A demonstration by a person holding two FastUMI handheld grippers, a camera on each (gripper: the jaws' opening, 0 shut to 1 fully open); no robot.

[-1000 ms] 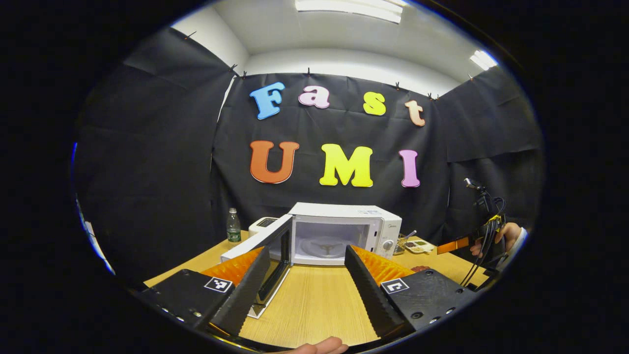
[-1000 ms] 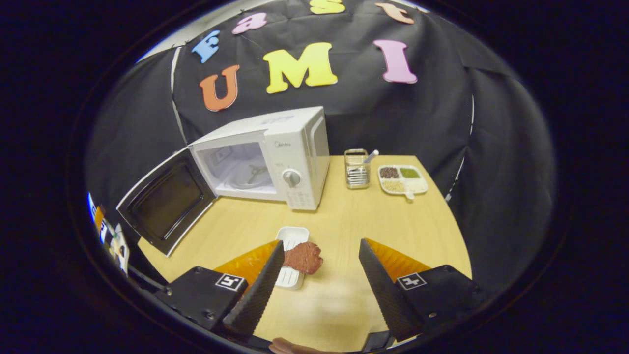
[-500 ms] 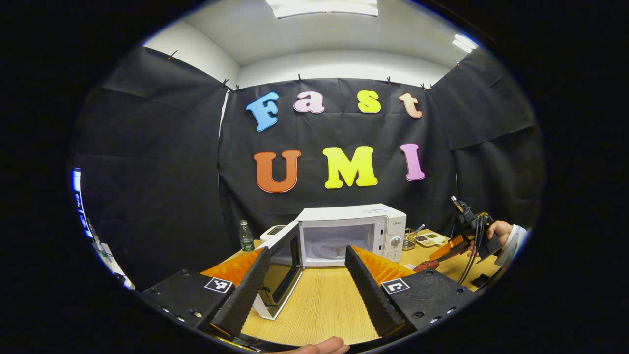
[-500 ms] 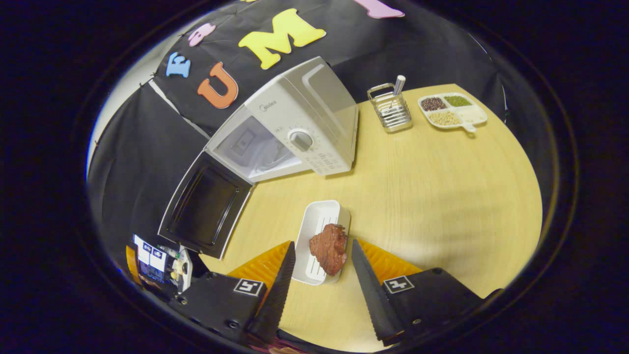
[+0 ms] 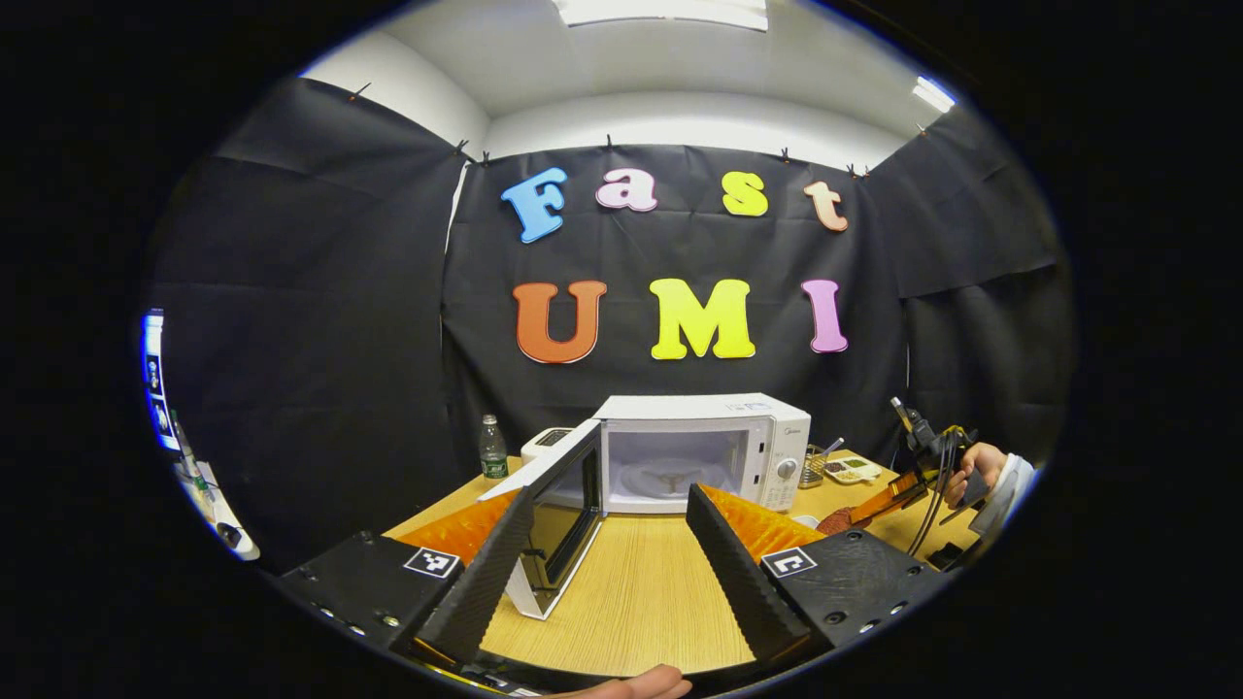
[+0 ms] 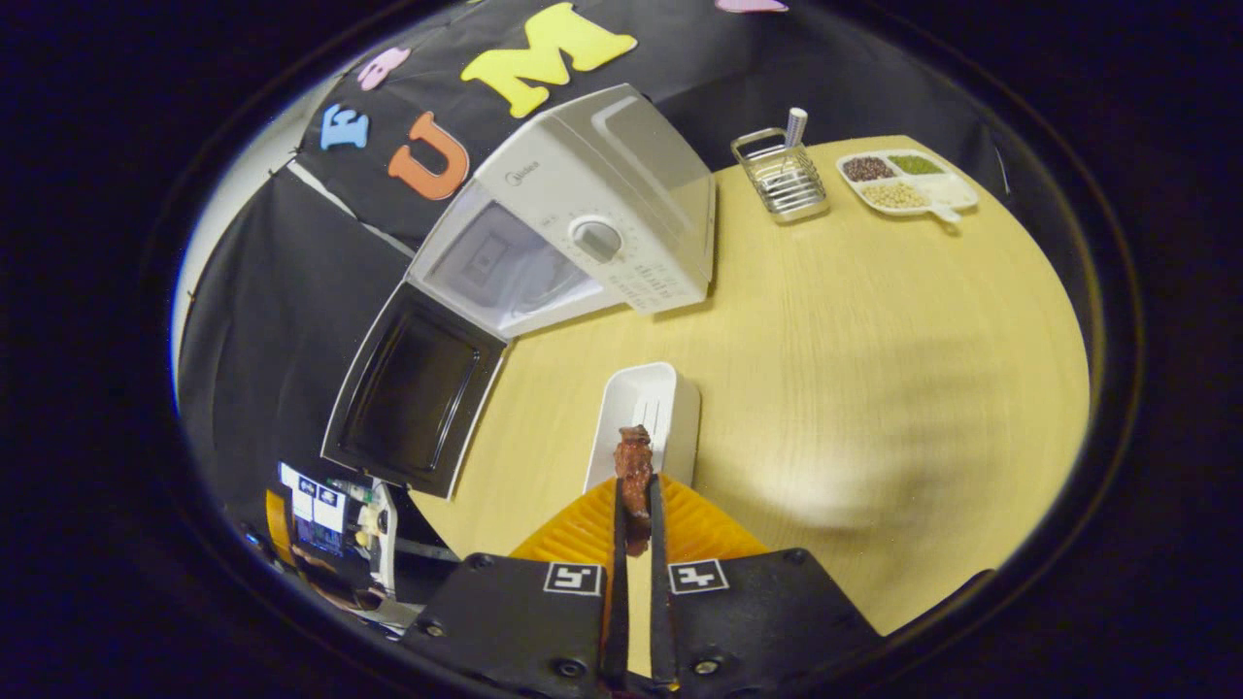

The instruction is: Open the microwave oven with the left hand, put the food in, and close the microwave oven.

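The white microwave oven (image 5: 704, 447) (image 6: 592, 218) stands at the back of the wooden table (image 5: 641, 602), its door (image 5: 558, 510) (image 6: 413, 388) swung wide open to the left. Its cavity with the glass turntable (image 5: 670, 478) holds nothing. My left gripper (image 5: 607, 544) hovers open in front of the oven, nothing between its fingers. In the right gripper view my right gripper (image 6: 634, 490) is shut on the brown piece of meat (image 6: 635, 464), squeezed edge-on just above the white tray (image 6: 643, 417). In the left gripper view the right gripper (image 5: 889, 500) and the hand (image 5: 976, 464) holding it are at the right.
A wire utensil rack (image 6: 782, 175) and a divided dish of beans (image 6: 908, 183) sit at the table's far right. A green-labelled bottle (image 5: 492, 449) and a small white appliance (image 5: 549, 442) stand left of the oven. The open door juts toward the table's front left.
My right gripper has closed on the meat over the white tray; its fingers were wide apart before. My left gripper has stayed open, drifting slightly before the oven.
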